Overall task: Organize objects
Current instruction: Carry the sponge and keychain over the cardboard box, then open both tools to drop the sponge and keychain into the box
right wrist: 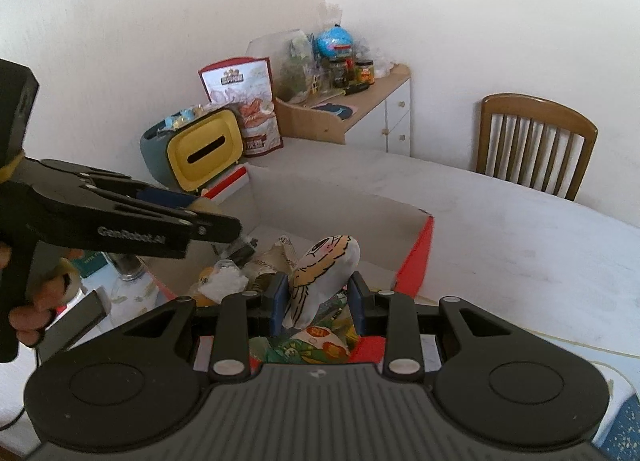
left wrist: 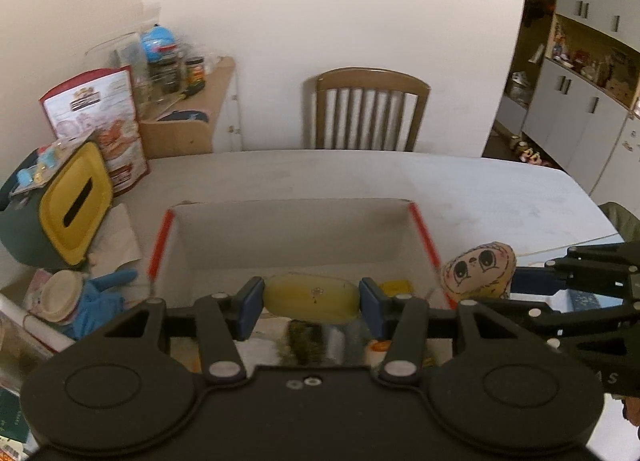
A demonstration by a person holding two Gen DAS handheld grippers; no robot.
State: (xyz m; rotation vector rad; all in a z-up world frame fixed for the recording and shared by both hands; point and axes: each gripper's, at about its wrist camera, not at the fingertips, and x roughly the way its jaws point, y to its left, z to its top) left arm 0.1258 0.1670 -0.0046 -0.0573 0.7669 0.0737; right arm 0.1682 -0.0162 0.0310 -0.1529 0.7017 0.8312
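The left gripper [left wrist: 311, 298] pinches a pale yellow, rounded object [left wrist: 311, 298] between its blue pads [left wrist: 251, 306], one pad on each end so the long side lies crosswise and cannot roll out. What the object is I cannot tell. It hangs just over the near wall of the open cardboard box [left wrist: 296, 235], whose bare floor stretches ahead of the claw, so I judge the grip is kept on until the piece clears the rim and can be let down inside

Below and behind the left claw lies a jumble of packets and a dark bristly thing, too blurred to name. To its left sit a blue soft toy [left wrist: 105, 292] and, further out, a yellow-faced tissue holder [left wrist: 74, 203]

The right gripper [right wrist: 318, 303] is closed on a flat plush doll [right wrist: 322, 277] with a drawn face, held by its lower body so the head stands up and forward of the fingers. It hovers over the right end of the box, beside the red-edged flap [right wrist: 418, 257], with wrappers [right wrist: 320, 349] directly beneath. From the left camera the doll shows just right of the box wall. Holding it upright by its narrow part probably keeps the floppy body from folding as it goes in

Ahead of both claws, the table [left wrist: 460, 189] runs to a wooden chair [left wrist: 366, 113]
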